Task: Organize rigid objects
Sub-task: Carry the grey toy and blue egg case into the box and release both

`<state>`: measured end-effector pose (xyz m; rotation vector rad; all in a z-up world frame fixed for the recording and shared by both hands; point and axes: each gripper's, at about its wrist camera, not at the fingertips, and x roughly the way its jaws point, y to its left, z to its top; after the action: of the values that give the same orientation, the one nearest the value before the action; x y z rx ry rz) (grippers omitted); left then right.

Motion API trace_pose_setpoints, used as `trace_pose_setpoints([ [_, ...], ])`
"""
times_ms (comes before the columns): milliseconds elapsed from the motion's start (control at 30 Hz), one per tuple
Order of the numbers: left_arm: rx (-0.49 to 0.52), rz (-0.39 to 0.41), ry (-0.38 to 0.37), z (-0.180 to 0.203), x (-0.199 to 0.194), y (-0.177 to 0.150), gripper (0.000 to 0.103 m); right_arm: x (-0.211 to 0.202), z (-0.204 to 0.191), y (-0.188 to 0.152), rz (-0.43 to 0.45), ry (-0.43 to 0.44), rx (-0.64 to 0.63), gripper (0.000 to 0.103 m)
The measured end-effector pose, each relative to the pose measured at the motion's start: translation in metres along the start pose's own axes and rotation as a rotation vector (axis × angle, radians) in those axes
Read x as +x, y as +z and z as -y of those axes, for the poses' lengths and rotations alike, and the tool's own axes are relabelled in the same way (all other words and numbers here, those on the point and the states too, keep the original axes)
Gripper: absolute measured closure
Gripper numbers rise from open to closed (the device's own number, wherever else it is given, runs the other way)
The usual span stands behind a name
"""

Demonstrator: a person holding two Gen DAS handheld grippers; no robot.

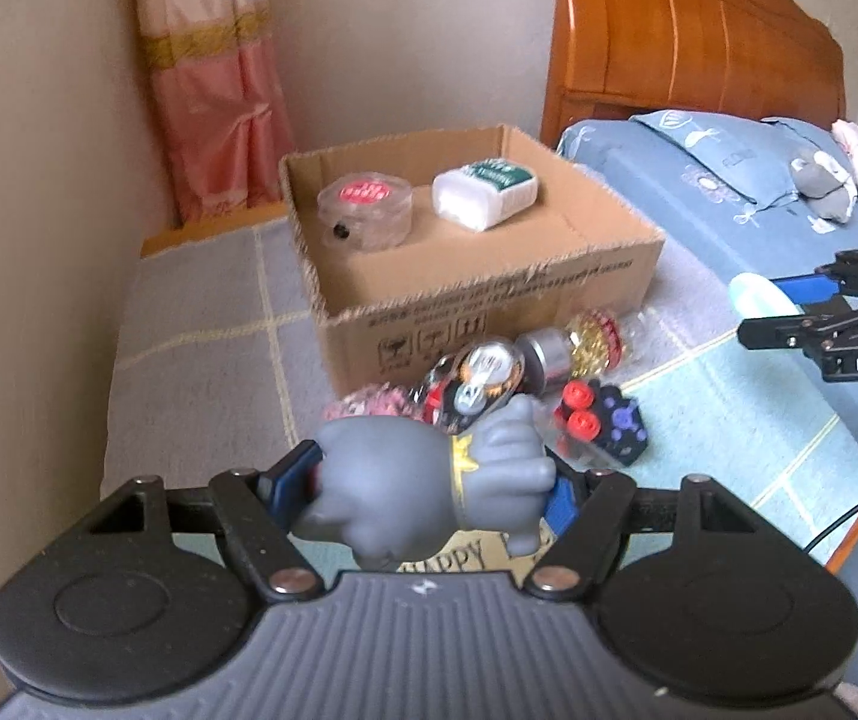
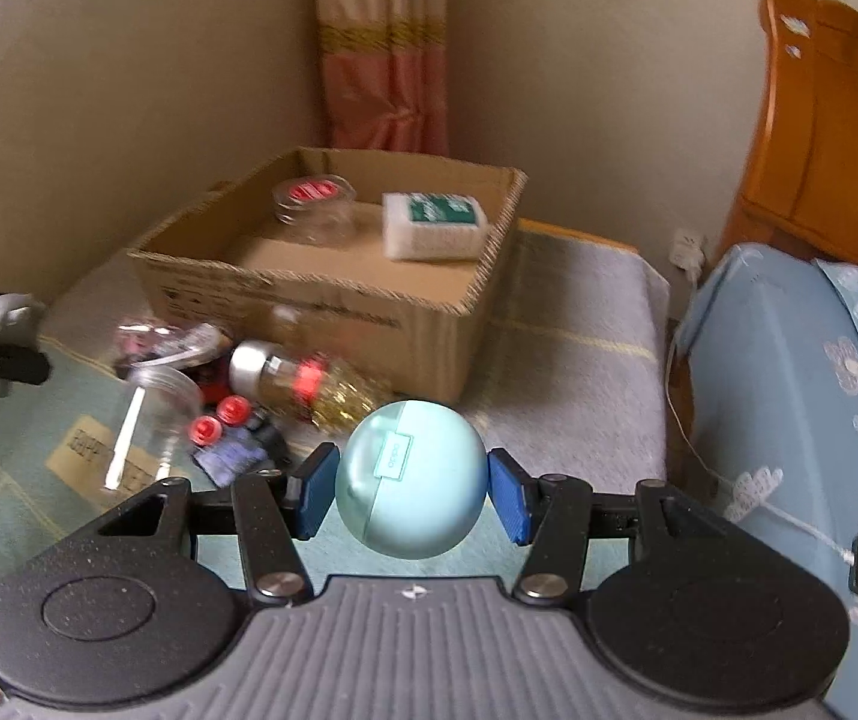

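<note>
This is a bedroom in a home. A carved orange-brown wooden headboard (image 1: 693, 42) rises against the plain beige wall, above a bed with a light blue patterned sheet (image 1: 723, 204) and a matching blue pillow (image 1: 723, 144). A pink satin curtain with a gold band (image 1: 213, 78) hangs in the corner. A white wall socket (image 2: 688, 252) sits low beside the bed frame.

Left claw (image 1: 435, 492) closed around a grey figurine (image 1: 429, 492), right claw (image 2: 411, 486) clamped on a teal case (image 2: 411, 480)
</note>
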<state>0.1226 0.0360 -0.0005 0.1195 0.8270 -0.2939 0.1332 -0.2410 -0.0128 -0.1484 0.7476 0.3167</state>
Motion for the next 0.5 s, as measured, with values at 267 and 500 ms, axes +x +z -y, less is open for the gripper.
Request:
trace_pose_setpoints([
  [267,0.038,0.048,-0.005,0.006,0.005,0.03,0.03,-0.003,-0.014,0.032,0.054,0.035,-0.068,0.044],
  [500,0.052,0.061,-0.016,0.01,0.031,0.063,0.03,0.008,-0.018,0.064,0.091,0.044,-0.085,0.044],
])
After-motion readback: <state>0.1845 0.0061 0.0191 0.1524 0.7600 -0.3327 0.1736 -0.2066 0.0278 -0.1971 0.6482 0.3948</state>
